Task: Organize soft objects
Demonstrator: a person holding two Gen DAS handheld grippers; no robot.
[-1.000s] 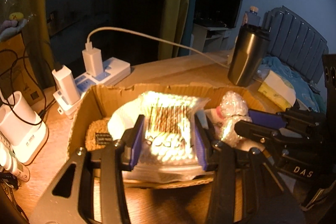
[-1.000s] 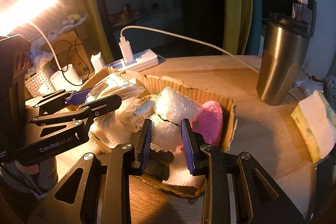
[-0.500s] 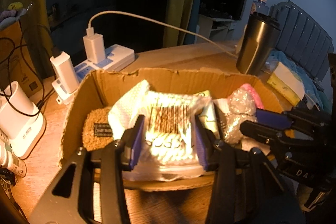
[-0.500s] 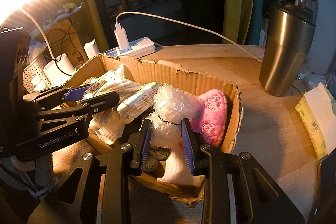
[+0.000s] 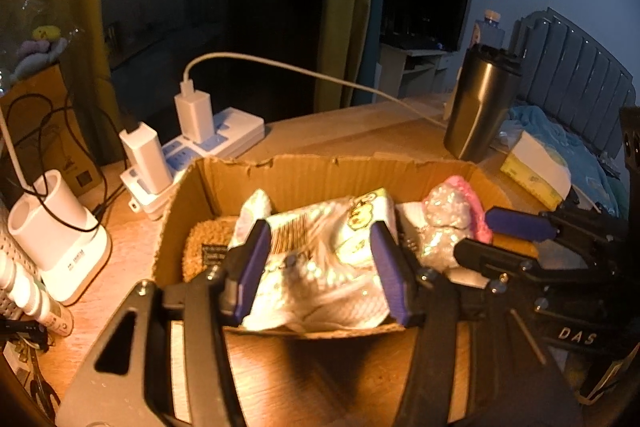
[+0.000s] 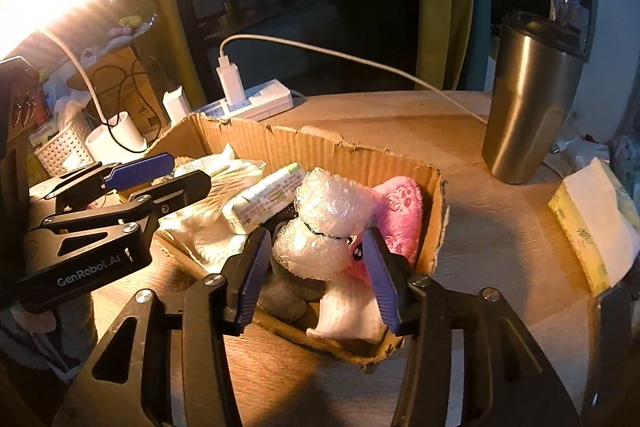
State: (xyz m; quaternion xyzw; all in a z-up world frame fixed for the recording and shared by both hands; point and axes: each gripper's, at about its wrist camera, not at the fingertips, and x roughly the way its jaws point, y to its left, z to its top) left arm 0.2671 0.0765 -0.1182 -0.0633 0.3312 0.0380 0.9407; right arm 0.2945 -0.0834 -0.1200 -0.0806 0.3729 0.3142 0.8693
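Left gripper (image 5: 322, 269): fingers spread wide, straddling a plastic packet (image 5: 320, 267) lying in the cardboard box (image 5: 320, 175) (grip released). Right gripper (image 6: 314, 273): likewise agape around bubble wrap (image 6: 324, 223) beside pink plush (image 6: 400, 215), same box.

Right hand-held gripper (image 6: 316, 277) spread around bubble wrap bundle (image 6: 324, 223) in cardboard box (image 6: 320, 151).

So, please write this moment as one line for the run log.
left gripper: open, around plastic packet | right gripper: open, around bubble wrap bundle | both items in cardboard box | pink plush beside bundle
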